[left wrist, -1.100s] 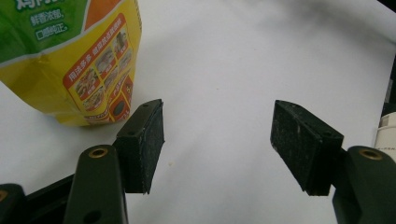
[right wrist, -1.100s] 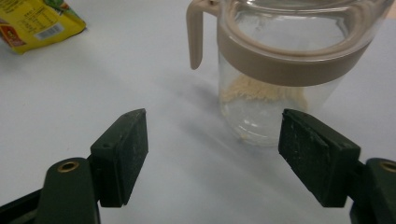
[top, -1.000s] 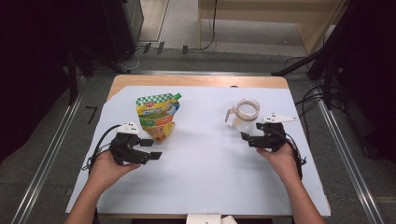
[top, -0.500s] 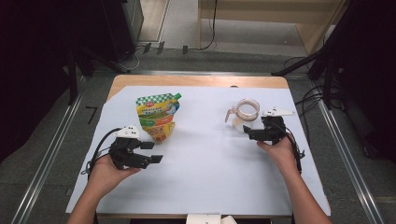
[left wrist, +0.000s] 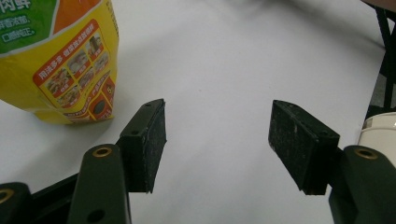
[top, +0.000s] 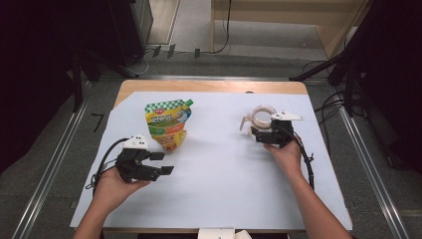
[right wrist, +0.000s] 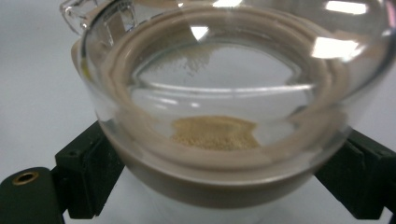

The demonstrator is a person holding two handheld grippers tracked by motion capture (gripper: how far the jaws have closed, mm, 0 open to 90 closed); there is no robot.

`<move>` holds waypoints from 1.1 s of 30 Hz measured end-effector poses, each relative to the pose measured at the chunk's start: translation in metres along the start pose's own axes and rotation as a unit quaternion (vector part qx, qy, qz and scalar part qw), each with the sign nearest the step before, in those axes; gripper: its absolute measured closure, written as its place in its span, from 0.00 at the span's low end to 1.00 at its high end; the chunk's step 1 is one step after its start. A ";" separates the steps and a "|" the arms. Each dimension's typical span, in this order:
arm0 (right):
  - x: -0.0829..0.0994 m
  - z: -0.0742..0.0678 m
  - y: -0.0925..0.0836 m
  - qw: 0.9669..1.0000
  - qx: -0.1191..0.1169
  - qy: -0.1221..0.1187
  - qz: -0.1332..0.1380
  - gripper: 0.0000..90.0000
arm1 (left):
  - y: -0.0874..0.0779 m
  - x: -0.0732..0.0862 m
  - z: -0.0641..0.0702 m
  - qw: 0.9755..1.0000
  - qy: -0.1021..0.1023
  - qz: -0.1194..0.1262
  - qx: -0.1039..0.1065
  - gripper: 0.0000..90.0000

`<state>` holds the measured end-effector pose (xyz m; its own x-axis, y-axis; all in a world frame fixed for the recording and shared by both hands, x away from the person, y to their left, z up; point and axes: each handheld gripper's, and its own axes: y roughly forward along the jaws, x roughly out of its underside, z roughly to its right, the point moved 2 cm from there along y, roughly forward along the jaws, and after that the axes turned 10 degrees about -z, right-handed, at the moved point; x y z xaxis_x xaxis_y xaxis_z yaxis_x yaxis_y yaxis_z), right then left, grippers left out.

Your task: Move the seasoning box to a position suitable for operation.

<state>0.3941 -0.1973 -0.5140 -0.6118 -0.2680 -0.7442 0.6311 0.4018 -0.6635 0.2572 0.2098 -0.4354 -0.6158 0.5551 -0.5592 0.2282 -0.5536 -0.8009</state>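
Far right on the white sheet covering the wooden table point(top: 219, 209): clear glass jar with a beige ring lid and a little tan powder inside point(top: 261, 117), upright. Right gripper point(top: 256, 134) at its near side — jaws spread as wide as they go, just been opening, flanking the jar's base in the right gripper view point(right wrist: 219, 186); pressing or merely beside, impossible to tell.

Left of centre, farther back: yellow and green printed stand-up pouch point(top: 168, 124), upright. Left gripper point(top: 166, 163) just near of it — jaws spread apart, nothing between them, bare sheet beneath, pouch off to one side.
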 end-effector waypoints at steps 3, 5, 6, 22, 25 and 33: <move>0.000 -0.001 0.002 1.000 0.003 0.006 0.010 0.11 | 0.001 0.000 0.001 1.000 0.001 -0.005 0.003 0.42; -0.001 -0.001 0.005 1.000 0.006 0.014 0.020 0.09 | 0.003 0.000 0.002 1.000 0.004 -0.007 0.004 0.42; -0.002 -0.001 0.006 0.999 0.004 0.020 0.025 0.09 | 0.003 0.000 0.003 1.000 0.005 -0.009 0.005 0.42; -0.003 -0.004 0.011 0.999 0.014 0.004 0.040 0.13 | 0.005 0.001 0.007 1.000 0.007 -0.009 0.007 0.42; -0.003 -0.005 0.010 0.999 0.018 0.000 0.039 0.13 | 0.005 0.001 0.007 1.000 0.007 -0.009 0.008 0.42; -0.008 -0.017 0.002 0.999 0.003 -0.012 0.051 0.13 | 0.006 0.000 0.008 1.000 0.010 -0.009 0.007 0.41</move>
<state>0.3920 -0.1797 -0.5082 -0.5330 -0.2475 -0.8091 0.6924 0.4221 -0.5852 0.2523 0.2012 -0.4382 -0.6041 0.5769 -0.5498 0.2079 -0.5520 -0.8075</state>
